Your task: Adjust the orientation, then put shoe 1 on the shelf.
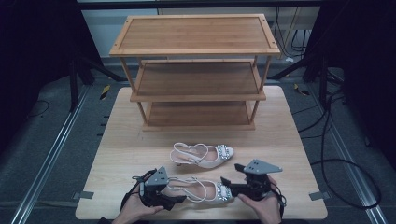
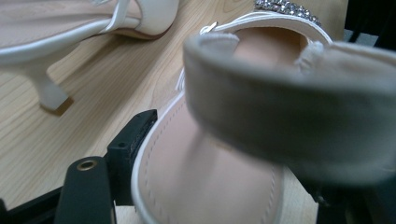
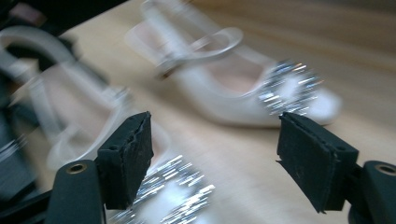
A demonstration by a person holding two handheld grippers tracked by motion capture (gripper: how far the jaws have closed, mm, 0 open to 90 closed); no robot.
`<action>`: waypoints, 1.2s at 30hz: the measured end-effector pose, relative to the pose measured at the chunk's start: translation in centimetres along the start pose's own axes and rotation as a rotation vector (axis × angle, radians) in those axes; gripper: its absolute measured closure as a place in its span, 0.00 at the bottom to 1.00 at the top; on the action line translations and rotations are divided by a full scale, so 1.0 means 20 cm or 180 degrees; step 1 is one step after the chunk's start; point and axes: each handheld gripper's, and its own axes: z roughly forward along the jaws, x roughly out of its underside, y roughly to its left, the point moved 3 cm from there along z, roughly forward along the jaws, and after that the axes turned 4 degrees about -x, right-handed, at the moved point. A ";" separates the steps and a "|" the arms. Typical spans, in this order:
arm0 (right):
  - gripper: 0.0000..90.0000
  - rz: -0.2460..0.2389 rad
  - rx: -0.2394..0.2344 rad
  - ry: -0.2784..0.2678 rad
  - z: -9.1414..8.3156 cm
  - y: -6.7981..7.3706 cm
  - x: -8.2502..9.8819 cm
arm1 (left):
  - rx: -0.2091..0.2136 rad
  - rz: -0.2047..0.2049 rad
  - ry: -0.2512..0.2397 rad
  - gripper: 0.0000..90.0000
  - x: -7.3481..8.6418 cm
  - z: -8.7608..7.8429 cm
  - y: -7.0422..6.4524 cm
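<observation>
Three-tier wooden rack [image 1: 196, 70] at the table's [image 1: 126, 140] far edge.

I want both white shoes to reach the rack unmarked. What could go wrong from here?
The left gripper is open around the near shoe's heel end without pinching it, so a lift now might drop it. The right gripper, open above the jewelled toe, could scrape it or bump the far shoe.

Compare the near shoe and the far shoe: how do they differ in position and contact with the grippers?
The near shoe lies by the table's front edge, between the left gripper at its heel and the right gripper at its toe. The far shoe lies apart toward the rack, untouched. Both are white slingbacks, jewelled toes pointing right.
</observation>
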 end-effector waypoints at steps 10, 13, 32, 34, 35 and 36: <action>0.25 0.0351 0.0895 -0.0145 -0.07 -0.38 0.05 | 0.0109 0.0166 -0.0030 0.28 -0.01 0.02 0.00; 0.24 0.0422 0.0989 -0.0122 -0.08 -0.43 0.08 | 0.0133 0.0166 -0.0047 0.29 -0.01 0.02 0.00; 0.24 0.0485 0.1144 0.0032 -0.07 -0.53 0.14 | 0.0261 0.0006 -0.0120 0.45 -0.01 -0.02 -0.02; 0.24 0.0499 0.1132 0.0029 -0.08 -0.53 0.15 | 0.0259 -0.0003 -0.0132 0.45 -0.02 -0.02 -0.02; 0.24 0.0484 0.1136 0.0032 -0.08 -0.52 0.15 | 0.0254 0.0008 -0.0128 0.45 -0.02 -0.02 -0.02; 0.24 0.0475 0.1140 0.0036 -0.08 -0.52 0.15 | 0.0232 0.0064 -0.0106 0.45 -0.01 -0.02 -0.02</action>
